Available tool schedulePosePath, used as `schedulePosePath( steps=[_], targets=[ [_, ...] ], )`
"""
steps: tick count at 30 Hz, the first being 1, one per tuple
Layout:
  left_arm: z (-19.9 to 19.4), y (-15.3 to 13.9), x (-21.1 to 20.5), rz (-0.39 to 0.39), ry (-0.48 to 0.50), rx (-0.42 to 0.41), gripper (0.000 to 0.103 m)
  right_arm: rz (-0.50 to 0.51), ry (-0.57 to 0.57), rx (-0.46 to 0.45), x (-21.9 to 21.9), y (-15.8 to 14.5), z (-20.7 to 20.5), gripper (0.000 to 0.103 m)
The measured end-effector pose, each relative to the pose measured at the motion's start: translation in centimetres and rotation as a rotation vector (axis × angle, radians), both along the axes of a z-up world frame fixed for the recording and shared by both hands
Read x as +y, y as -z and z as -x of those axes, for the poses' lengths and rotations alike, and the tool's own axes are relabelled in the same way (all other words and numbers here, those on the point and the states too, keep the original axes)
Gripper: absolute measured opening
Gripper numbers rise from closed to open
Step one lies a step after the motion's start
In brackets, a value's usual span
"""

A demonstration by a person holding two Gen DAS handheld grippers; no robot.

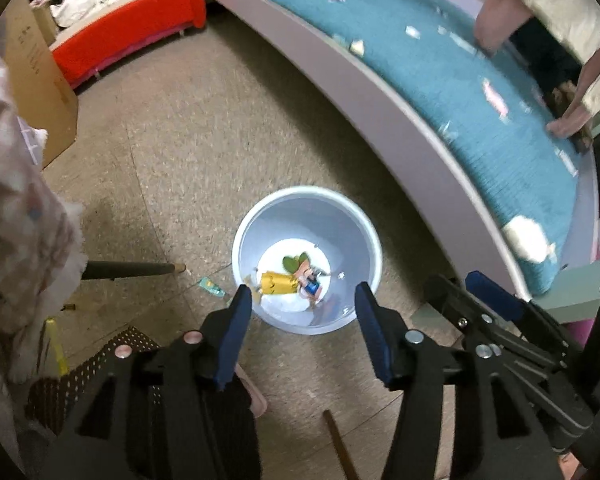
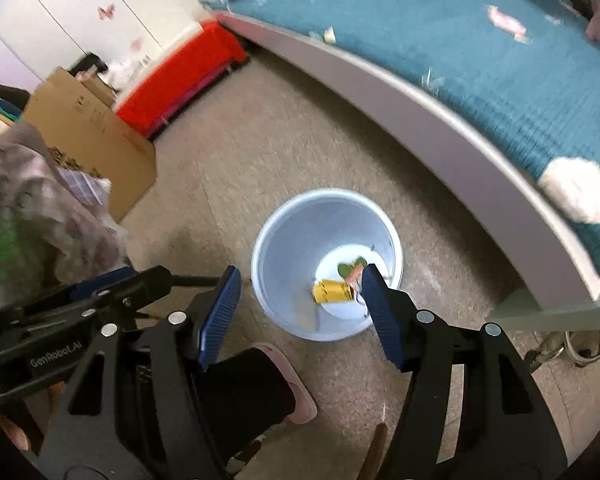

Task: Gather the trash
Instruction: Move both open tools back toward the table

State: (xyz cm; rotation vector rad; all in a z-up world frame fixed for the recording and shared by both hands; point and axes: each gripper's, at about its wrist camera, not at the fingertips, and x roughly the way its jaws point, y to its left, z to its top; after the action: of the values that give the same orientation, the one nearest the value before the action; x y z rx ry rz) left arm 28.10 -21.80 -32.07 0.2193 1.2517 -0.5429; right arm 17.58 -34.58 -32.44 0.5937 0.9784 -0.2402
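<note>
Plenty of bare floor (image 1: 204,152) mid-frame, hemmed in by the bed edge (image 1: 380,96) curving down the right and a cardboard box (image 1: 36,80) at upper left. Both grippers hang over the white bin (image 1: 308,200), lower center. Left gripper (image 1: 302,300) is spread apart with nothing between the pads; right gripper (image 2: 300,288) is the same, empty. In the bin: a yellow wrapper (image 1: 278,283), green scrap (image 1: 296,262), other bits. Paper scraps (image 1: 412,32) dot the blue blanket (image 1: 480,128), upper right.

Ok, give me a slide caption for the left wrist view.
Left gripper, fingers open and empty, above the bin holding a yellow wrapper; scraps litter the teal bed.
</note>
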Motion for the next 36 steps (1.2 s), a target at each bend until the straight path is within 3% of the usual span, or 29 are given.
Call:
schedulePosePath(
  steps=[4, 8, 12, 15, 21, 28, 33, 36],
  targets=[
    [2.1, -5.6, 0.4, 0.057, -0.003, -0.118, 0.055, 0.012, 0.001, -0.101, 0.2, -5.0, 1.7, 0.062],
    [4.6, -12.1, 1.9, 0.07, -0.024, -0.284, 0.065, 0.013, -0.031, -0.217, 1.3, -10.5, 2.9, 0.062],
    [7.0, -18.4, 5.8, 0.14, -0.052, -0.417, 0.073, 0.003, -0.107, -0.308, 3.9, -15.0, 3.3, 0.064],
    [8.2, -21.6, 9.3, 0.112, -0.094, -0.513, 0.079, 0.013, -0.189, -0.356, 7.4, -17.5, 2.7, 0.065],
    [8.4, -24.2, 18.8, 0.06, -0.245, -0.579, 0.079, 0.038, -0.356, -0.388, 15.6, -20.6, -0.2, 0.065],
    [7.8, -25.2, 31.6, -0.076, -0.47, -0.64, 0.079, 0.07, -0.547, -0.396, 25.5, -22.5, -3.7, 0.066],
    [6.2, -24.7, 39.1, -0.22, -0.584, -0.627, 0.079, 0.063, -0.624, -0.38, 30.1, -22.3, -5.4, 0.066],
    [5.4, -23.8, 42.5, -0.252, -0.602, -0.598, 0.079, 0.066, -0.643, -0.368, 32.0, -22.1, -6.4, 0.067]
  ],
)
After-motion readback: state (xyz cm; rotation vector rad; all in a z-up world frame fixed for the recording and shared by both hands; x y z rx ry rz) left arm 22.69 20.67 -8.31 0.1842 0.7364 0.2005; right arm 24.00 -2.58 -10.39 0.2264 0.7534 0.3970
